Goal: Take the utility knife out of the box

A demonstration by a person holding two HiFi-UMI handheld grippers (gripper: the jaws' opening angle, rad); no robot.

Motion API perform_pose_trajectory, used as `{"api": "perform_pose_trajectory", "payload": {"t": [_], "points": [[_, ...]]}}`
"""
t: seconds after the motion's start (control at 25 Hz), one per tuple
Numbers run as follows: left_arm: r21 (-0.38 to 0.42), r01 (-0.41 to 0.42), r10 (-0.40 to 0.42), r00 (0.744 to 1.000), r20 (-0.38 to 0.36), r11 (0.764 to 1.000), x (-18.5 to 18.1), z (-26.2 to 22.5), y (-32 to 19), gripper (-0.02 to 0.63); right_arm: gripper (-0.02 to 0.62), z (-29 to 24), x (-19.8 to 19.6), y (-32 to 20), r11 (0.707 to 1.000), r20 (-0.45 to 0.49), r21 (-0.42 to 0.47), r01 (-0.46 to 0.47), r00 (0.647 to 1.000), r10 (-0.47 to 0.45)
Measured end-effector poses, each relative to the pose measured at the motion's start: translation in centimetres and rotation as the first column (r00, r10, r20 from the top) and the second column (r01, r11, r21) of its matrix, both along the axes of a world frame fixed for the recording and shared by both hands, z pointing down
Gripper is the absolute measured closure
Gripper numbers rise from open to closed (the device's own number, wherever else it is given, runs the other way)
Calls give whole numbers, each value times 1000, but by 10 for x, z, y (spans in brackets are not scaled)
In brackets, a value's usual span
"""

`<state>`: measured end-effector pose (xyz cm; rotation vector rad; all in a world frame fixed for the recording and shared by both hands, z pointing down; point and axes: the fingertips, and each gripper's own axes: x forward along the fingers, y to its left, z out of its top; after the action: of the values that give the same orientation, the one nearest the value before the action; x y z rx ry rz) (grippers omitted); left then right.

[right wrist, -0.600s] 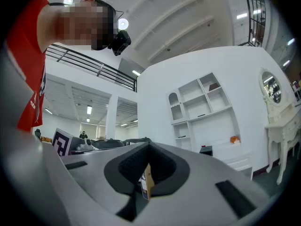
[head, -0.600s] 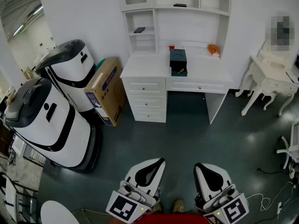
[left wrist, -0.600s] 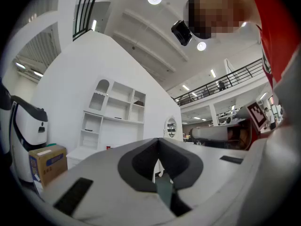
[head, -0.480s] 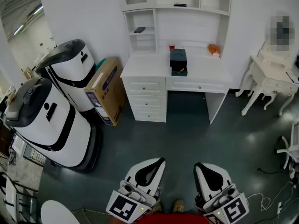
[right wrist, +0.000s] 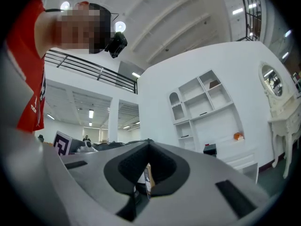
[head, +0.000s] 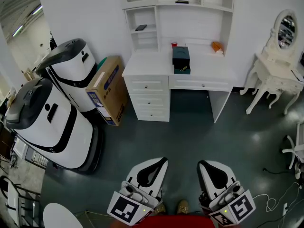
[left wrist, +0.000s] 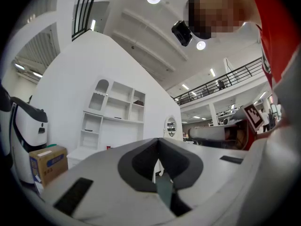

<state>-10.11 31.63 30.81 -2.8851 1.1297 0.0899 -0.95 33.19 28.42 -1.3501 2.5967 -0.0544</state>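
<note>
Much bare dark-grey floor (head: 190,127) ahead of both jaw pairs. Beyond it, against a white wall, a white desk (head: 152,68) with drawers and a shelf unit on top. Left of the left jaws' line, two bulky white-and-black machines (head: 71,75) and a tilted cardboard carton (head: 108,90) beside the desk's drawers. Off to the right of the right jaws, a white dressing table (head: 273,80) with an oval mirror.

On the desk top, far ahead and between the lines of the two jaw pairs, a dark box (head: 181,61), apparently open. In its lower half, a small yellow fleck (head: 183,69), too small to confirm as the utility knife. Farther back on the desk, a small red item (head: 174,45) and an orange item (head: 216,47).

Left gripper (head: 163,162) and right gripper (head: 200,165) low at the near edge, side by side, well apart from the box. Both pairs of jaws pressed together, nothing between them.
</note>
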Motion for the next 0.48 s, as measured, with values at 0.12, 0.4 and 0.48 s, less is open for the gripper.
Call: {"api": "perform_pose_trajectory", "payload": {"t": [0.12,0.4,0.48], "points": [[-1,-1,1,1000,1,1000,0,0,-2,598,591,3,2,-4,1000,17,-15,0,1000,0],[1,10,-10,1000,5,1000,6,-1,-10,598,591,11,11,-14,999,16,-40,7,1000,-6],[37,25,-24,999,-23,999,8,-6,-18,598,591,12,14,-20,999,4,-37,12,1000,-12]]}}
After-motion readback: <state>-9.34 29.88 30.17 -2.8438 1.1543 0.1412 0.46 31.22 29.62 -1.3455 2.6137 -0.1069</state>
